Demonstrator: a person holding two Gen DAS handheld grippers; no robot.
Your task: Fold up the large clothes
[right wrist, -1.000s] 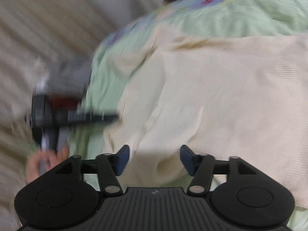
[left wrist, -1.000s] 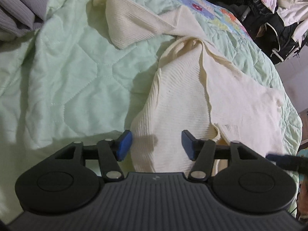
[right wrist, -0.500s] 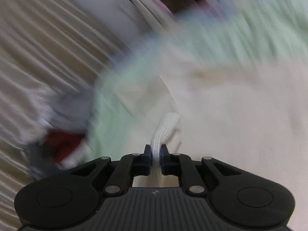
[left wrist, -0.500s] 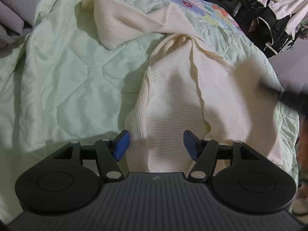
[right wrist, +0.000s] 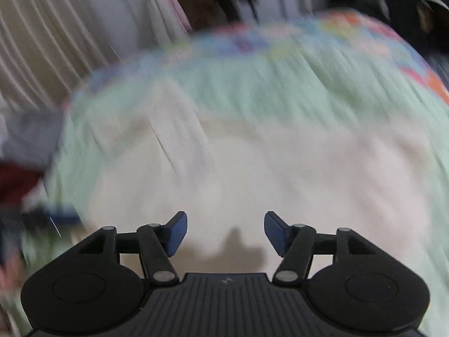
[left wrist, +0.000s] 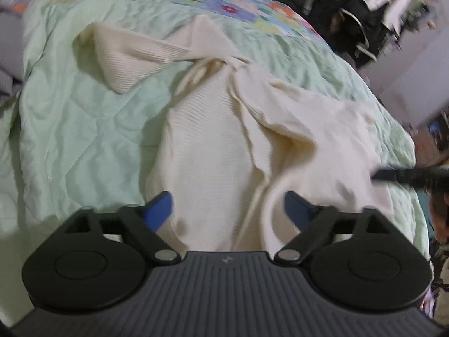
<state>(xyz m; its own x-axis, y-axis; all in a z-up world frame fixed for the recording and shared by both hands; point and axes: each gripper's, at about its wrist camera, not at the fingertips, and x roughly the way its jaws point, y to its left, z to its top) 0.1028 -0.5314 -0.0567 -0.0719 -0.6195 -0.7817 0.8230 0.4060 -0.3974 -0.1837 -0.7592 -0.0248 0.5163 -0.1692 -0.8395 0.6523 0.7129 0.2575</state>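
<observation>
A cream ribbed knit sweater (left wrist: 213,146) lies on a pale green quilted bedspread (left wrist: 70,129), one sleeve (left wrist: 132,56) stretched to the far left, the right side bunched in folds. My left gripper (left wrist: 227,210) is open, its blue pads on either side of the sweater's near hem. My right gripper (right wrist: 224,233) is open and empty above the sweater (right wrist: 280,174); that view is heavily blurred. The right gripper's tip (left wrist: 407,175) shows at the sweater's right edge in the left wrist view.
The bedspread has a floral patchwork border (left wrist: 224,2) at the far edge. Dark bags and clothes (left wrist: 350,14) are piled beyond the bed at right. Grey fabric (left wrist: 8,50) lies at far left. Curtains (right wrist: 42,56) hang at left in the right wrist view.
My right gripper has let go of the sweater fold it pinched half a second ago and now stands open. The sweater's right side has been pulled into new folds. The left gripper stayed open.
</observation>
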